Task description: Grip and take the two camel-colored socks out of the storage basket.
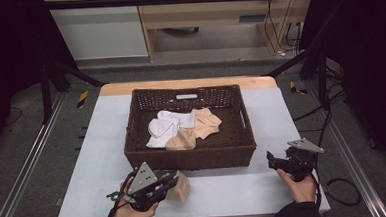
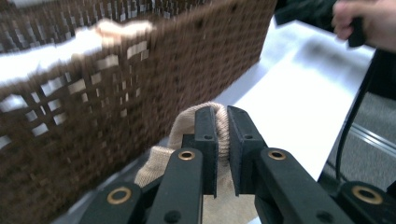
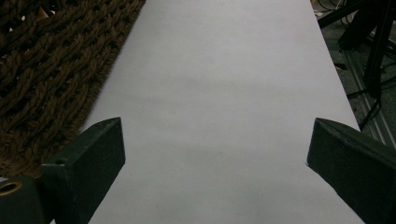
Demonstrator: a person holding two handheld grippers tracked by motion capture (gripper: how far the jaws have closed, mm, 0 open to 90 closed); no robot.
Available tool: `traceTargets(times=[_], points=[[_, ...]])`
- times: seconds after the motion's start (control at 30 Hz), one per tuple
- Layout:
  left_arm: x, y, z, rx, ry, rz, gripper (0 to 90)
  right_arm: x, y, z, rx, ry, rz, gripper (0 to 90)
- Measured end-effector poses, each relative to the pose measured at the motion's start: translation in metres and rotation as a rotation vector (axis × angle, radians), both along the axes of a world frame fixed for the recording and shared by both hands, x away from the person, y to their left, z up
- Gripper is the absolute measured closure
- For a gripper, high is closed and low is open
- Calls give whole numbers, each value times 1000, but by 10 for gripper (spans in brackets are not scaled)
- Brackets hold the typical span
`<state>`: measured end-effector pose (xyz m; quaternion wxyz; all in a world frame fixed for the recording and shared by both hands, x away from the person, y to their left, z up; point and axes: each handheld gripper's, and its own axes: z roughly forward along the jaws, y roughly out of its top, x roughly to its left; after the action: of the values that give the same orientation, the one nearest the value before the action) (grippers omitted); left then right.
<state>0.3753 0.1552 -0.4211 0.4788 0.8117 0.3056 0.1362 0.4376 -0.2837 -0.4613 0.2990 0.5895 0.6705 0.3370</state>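
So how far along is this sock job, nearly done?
Several white and beige socks already lie in the brown woven basket. The left claw pinches one beige knitted sock on the table in front of the basket. That sock isn't in yet. The right claw hangs open.

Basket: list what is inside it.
The basket holds a loose pile of socks: white socks at left, beige socks at right, overlapping. Whatever lies beneath the pile is covered. One more beige sock is outside, pinched in the left gripper.
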Motion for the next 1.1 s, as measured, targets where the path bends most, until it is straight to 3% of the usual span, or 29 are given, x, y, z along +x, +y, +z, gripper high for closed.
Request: traceTargets(times=[0.2,0.3,0.5,0.67,0.8,1.1], points=[[8,-2,-24,41,51,12,816,0,1,-1,-1,6,-1,45],[9,-2,-28,55,54,18,799,0,1,-1,-3,11,-1,45],[13,-1,-35,81,55,45,674,1,2,-2,-11,17,5,45],[10,0,-27,57,25,62,597,1,1,-1,-6,12,0,46],[7,5,-13,19,-34,81,543,0,1,-1,-4,11,-1,46],[11,14,14,-43,-91,133,476,0,0,0,-3,2,-2,45]])
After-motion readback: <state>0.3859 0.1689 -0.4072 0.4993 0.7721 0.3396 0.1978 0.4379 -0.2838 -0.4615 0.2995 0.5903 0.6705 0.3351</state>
